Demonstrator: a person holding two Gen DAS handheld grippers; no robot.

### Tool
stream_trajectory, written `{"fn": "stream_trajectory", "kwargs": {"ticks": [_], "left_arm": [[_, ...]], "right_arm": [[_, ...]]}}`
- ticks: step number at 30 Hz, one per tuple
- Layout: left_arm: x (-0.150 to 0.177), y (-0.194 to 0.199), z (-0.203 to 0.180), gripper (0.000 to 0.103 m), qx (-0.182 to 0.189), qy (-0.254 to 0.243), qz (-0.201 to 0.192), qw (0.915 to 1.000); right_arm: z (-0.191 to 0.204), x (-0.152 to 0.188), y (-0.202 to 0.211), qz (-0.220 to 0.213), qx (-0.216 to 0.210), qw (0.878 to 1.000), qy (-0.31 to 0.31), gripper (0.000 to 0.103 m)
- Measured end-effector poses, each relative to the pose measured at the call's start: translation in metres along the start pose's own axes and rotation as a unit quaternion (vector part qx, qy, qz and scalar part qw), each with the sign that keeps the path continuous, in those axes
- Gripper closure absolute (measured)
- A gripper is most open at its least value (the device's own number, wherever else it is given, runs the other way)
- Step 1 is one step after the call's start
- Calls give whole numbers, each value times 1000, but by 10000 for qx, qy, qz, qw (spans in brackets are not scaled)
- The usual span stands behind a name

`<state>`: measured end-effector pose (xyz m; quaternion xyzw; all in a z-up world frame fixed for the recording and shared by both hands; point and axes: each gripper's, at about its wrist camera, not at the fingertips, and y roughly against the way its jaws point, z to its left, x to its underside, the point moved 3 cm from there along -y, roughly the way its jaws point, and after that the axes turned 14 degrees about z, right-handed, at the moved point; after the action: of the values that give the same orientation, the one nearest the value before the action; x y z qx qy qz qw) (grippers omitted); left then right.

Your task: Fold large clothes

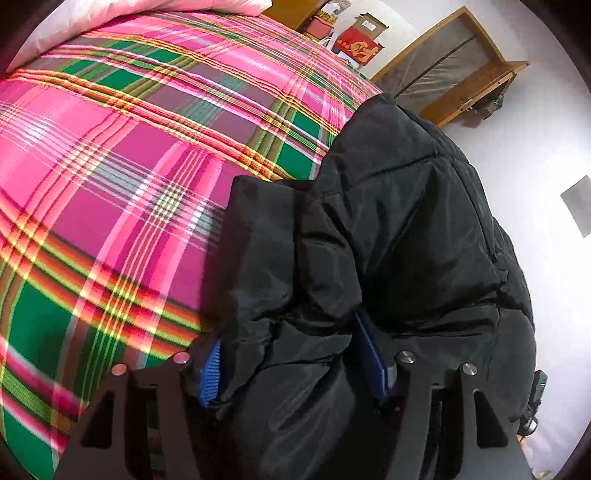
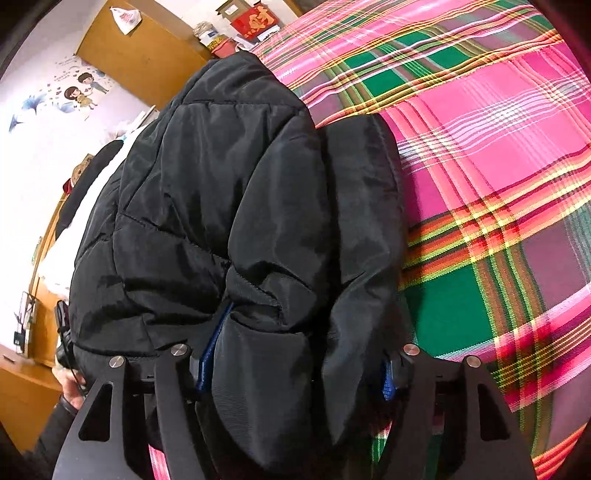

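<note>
The left tongs (image 1: 291,369) are spread fairly wide, yet a thick bunch of the black jacket (image 1: 388,240) fills the whole gap between them. Blue pads (image 1: 209,380) on both fingers press against the padded fabric, so the tongs pinch a fat fold of it.

The right tongs (image 2: 295,365) stand much the same: set wide, with a bulging roll of the jacket (image 2: 229,192) packed between the fingers. One blue pad (image 2: 208,354) is half buried in the cloth on the left side, and only a sliver of the other shows on the right. These tongs also clamp the jacket.

The jacket is quilted and shiny, and it lies along the edge of the bed (image 1: 110,155), on a pink, green and yellow plaid cover (image 2: 498,166). In both wrist views it stretches away from the tongs toward the far end of the bed, heaped in soft folds, with one flatter flap lying on the plaid beside the main bulk.

A pale pink pillow (image 1: 147,14) lies at the far side of the bed. Beyond the bed stands a wooden cabinet (image 2: 140,51), with a red box (image 1: 358,46) near it.
</note>
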<state>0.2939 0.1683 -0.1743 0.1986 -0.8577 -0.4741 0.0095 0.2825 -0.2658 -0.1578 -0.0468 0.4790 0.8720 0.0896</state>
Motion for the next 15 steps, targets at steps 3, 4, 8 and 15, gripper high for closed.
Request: {"fn": "stream_trajectory", "kwargs": {"ticks": [3, 4, 8, 15], "left_arm": [[-3, 0, 1, 37, 47, -21, 9, 10000], [-4, 0, 2, 36, 72, -47, 9, 10000], [-9, 0, 2, 41, 133, -126, 61, 9998], [0, 22, -8, 75, -277, -309, -163, 9990]], "right_arm": [[-2, 1, 0, 8, -47, 10000, -14, 42], [-2, -1, 0, 16, -59, 10000, -13, 42], [1, -1, 1, 8, -37, 10000, 4, 48], [25, 0, 15, -54, 273, 9995, 112, 70]]}}
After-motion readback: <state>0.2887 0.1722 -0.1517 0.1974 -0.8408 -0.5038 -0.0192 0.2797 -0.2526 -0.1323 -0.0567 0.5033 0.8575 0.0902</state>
